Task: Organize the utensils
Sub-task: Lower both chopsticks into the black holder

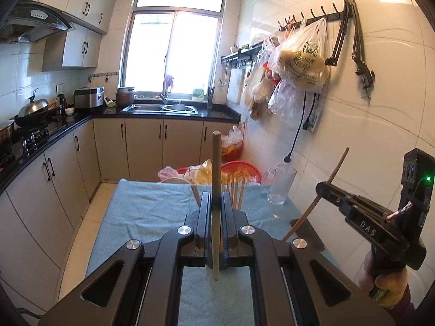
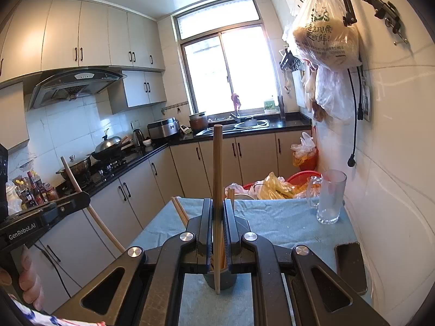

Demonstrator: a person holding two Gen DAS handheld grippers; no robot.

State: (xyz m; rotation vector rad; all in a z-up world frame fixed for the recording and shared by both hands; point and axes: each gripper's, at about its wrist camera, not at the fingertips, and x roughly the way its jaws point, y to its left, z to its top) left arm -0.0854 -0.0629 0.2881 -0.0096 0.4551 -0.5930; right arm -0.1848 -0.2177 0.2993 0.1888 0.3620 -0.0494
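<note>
L gripper [image 1: 216, 206] clamped on one upright chopstick [image 1: 216, 190]. R gripper [image 2: 217, 212] likewise, own chopstick [image 2: 217, 179] upright. Both held above blue cloth [image 1: 152, 206] on table; more chopsticks [image 1: 236, 190] just behind, glass mug [image 2: 330, 198] near wall.

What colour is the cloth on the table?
Light blue cloth, clearest in the right wrist view.

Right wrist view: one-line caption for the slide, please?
Right gripper shut on an upright chopstick above a towel-covered table.
</note>
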